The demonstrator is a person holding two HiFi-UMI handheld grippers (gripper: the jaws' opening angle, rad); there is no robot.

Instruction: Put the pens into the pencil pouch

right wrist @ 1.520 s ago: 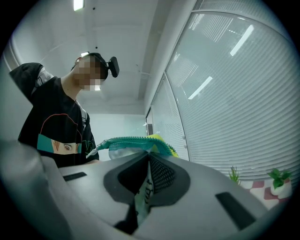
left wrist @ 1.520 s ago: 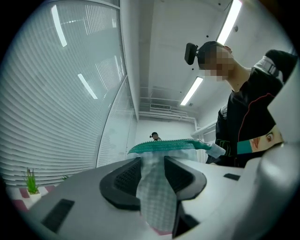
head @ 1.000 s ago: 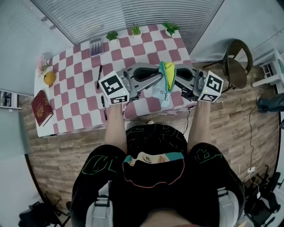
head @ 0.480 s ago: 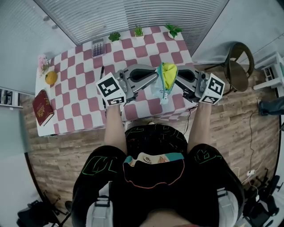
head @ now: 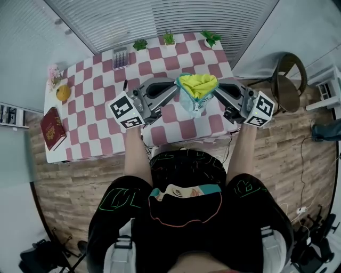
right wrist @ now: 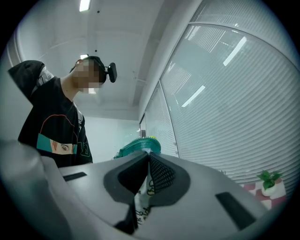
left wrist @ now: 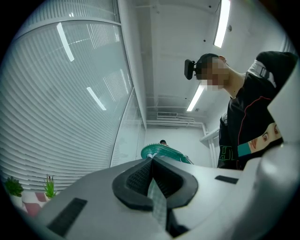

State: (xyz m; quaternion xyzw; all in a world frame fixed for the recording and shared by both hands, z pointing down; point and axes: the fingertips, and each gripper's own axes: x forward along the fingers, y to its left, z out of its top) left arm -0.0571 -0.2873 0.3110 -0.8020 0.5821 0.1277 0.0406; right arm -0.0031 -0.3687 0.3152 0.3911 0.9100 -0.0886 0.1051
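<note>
Checkered table (head: 101, 88) fills the upper centre of the head view, with slatted blinds (head: 133, 16) above it and wood floor (head: 69, 176) below; one pen (head: 124, 85) lies at its upper left; left gripper (head: 178, 89) and right gripper (head: 216, 88), angled inward, each clamp one rim of the pencil pouch (head: 196, 91), stretched open between them
</note>
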